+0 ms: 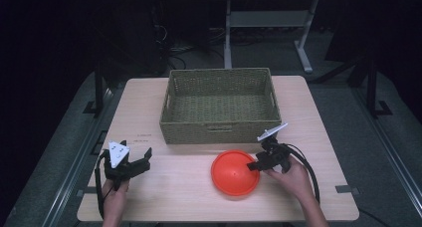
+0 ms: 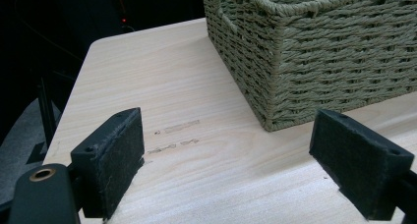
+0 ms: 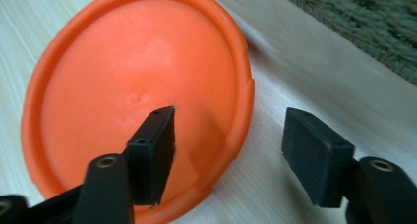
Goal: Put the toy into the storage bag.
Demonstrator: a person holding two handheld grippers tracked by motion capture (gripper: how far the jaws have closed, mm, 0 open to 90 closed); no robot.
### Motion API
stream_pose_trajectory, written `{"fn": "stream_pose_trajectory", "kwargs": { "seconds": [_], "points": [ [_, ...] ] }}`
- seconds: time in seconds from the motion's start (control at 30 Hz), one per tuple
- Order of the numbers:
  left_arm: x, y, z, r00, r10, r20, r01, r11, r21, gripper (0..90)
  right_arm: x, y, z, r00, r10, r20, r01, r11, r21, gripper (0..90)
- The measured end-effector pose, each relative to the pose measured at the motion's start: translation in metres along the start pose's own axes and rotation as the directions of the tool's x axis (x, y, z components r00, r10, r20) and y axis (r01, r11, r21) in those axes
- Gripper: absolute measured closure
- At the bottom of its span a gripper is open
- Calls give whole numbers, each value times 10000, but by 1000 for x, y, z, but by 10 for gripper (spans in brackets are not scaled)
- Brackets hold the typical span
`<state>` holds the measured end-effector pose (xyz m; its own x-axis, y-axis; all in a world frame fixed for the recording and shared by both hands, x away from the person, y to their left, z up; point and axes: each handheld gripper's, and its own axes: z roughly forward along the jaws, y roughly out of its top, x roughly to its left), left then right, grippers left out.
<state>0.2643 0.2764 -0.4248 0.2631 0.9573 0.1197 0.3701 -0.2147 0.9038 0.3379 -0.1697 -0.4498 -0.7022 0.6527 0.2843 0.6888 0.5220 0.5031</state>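
An orange round plate (image 1: 235,172) lies on the wooden table (image 1: 144,107), in front of an empty woven basket (image 1: 219,105). My right gripper (image 1: 254,165) is open at the plate's right edge. In the right gripper view the plate (image 3: 133,76) is close up; one jaw is over its inner surface and the other is outside the rim, so my right gripper (image 3: 232,117) straddles the rim without closing on it. My left gripper (image 1: 137,155) is open near the table's front left, with nothing between its jaws. In its own view my left gripper (image 2: 228,135) faces the basket's near corner (image 2: 319,52).
The basket's wall (image 3: 354,27) runs just beyond the plate. Faint marks (image 2: 177,135) show on the table ahead of the left gripper. A white table frame (image 1: 268,23) and dark floor lie past the far edge.
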Motion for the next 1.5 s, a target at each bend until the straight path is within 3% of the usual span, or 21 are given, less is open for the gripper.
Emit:
{"fn": "stream_pose_trajectory", "kwargs": {
  "seconds": [0.1,0.33,0.6,0.87,1.0,1.3,1.5],
  "points": [
    [0,0,0,10000,-5,-16,5,10000,-52,128,-1,1,3,9998,118,-172,-118,9999,2,492],
    [-2,0,0,10000,68,-38,-68,9999,-110,127,-7,1,6,9978,314,-580,-310,9995,82,589],
    [-2,0,0,10000,76,-60,-77,9999,-100,128,-3,1,3,9988,211,-441,-212,9998,-17,686],
    [-2,1,0,10000,57,-73,-58,10000,-71,128,1,3,-5,9993,129,-339,-135,9998,-166,734],
    [-2,1,-1,9999,93,-67,-94,9999,-62,128,1,2,-14,9970,332,-699,-367,9981,-492,794],
    [-2,1,-1,9999,92,-68,-93,9999,-113,128,10,2,-26,9977,208,-640,-242,9983,-533,815],
    [-1,1,-1,9999,95,-69,-96,9999,-96,128,17,7,-34,9972,-120,-733,76,9981,-607,818]
  ]
}}
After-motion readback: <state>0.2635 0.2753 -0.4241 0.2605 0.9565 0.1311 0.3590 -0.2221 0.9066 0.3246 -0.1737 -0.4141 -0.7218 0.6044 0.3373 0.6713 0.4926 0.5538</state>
